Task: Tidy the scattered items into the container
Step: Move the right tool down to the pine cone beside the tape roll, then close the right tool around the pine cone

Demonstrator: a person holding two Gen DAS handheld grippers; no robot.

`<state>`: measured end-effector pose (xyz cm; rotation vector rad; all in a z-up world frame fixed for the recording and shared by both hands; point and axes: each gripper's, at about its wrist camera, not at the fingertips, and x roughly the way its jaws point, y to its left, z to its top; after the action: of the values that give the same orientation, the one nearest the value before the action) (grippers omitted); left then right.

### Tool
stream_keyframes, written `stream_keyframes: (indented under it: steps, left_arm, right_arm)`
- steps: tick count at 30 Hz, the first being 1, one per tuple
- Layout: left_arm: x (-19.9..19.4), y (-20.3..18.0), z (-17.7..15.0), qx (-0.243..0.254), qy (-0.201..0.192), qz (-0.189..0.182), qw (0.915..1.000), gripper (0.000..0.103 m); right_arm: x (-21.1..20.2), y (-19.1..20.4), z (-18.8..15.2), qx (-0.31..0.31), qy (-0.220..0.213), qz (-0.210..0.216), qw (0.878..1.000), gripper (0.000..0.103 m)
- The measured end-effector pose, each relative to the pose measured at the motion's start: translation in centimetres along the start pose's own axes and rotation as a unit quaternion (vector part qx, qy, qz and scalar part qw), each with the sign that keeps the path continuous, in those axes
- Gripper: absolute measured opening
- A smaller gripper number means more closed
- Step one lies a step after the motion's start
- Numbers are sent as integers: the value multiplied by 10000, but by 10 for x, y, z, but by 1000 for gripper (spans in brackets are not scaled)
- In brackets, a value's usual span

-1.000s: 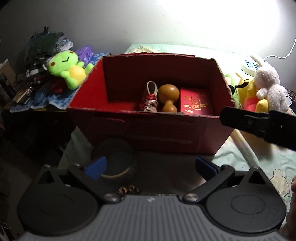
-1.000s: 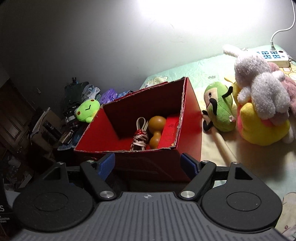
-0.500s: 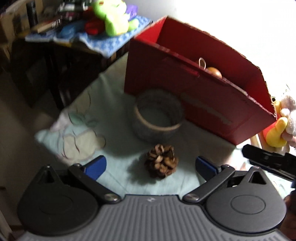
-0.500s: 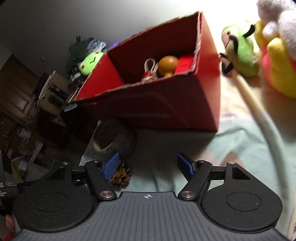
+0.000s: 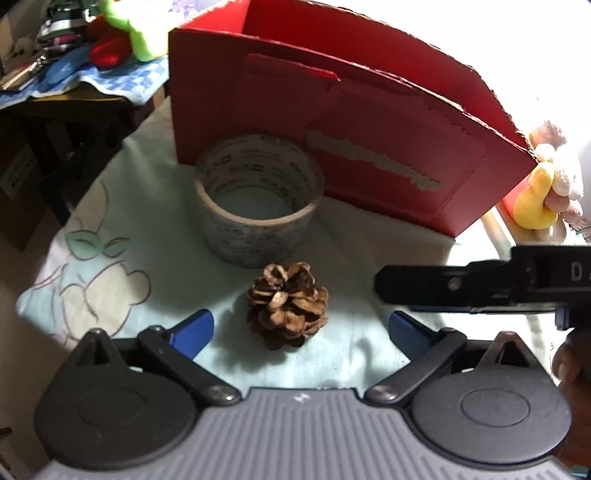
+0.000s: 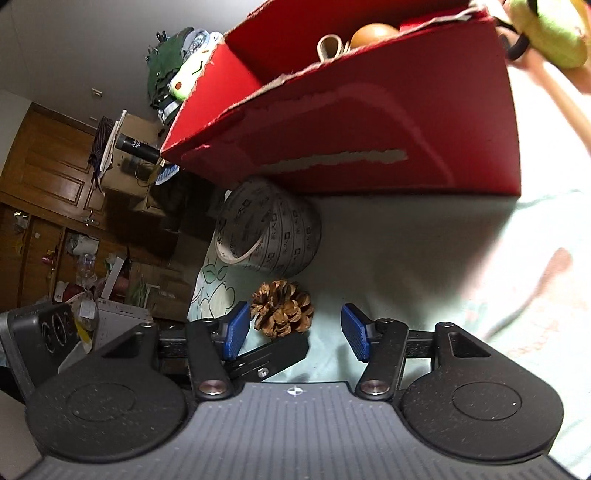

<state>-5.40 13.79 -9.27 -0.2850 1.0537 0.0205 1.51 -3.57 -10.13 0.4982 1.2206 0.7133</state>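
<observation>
A brown pinecone [image 5: 290, 304] lies on the pale green sheet in front of the red cardboard box [image 5: 351, 129]. A roll of printed tape [image 5: 258, 199] stands between them. My left gripper [image 5: 301, 328] hangs low over the cone, jaws closing, with the cone between the blue pads and untouched. My right gripper [image 6: 295, 332] comes at the same pinecone [image 6: 282, 308], jaws closing, left pad close beside it without pressing. The tape roll [image 6: 269, 232] leans against the box [image 6: 369, 122], which holds a wooden gourd [image 6: 373, 33] and a cord loop.
Plush toys sit to the right of the box: a yellow one [image 5: 535, 199] and a green one [image 6: 550, 29]. A wooden stick [image 6: 565, 110] lies beside them. The bed's edge falls away on the left toward a cluttered side table [image 5: 74, 74].
Both grippers have dropped from above the box's opening down to the sheet in front of it, so the pinecone and tape now fill the views. The right jaws have narrowed clearly, the left slightly.
</observation>
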Motion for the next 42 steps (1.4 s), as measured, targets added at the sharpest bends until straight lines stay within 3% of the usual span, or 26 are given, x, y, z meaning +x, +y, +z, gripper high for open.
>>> stream_keyframes:
  steps: [8, 16, 21, 33, 42]
  left_arm:
    - [18, 5, 8, 15, 246, -281, 9993, 98]
    - [27, 21, 8, -304, 280, -840, 9956, 102]
    - [28, 16, 9, -163, 227, -746, 9968, 102]
    - [28, 18, 18, 42, 400, -764, 9963, 102]
    - [15, 9, 14, 297, 121, -769, 9965, 97]
  right_arm:
    - [15, 3, 1, 118, 216, 34, 9997, 60]
    - [27, 5, 4, 110, 401, -43, 9991, 59]
    - [31, 0, 5, 198, 511, -110, 9984, 52]
    - [34, 1, 7, 93, 558, -35, 9984, 53]
    - [26, -4, 8, 18, 569, -4, 9984, 44]
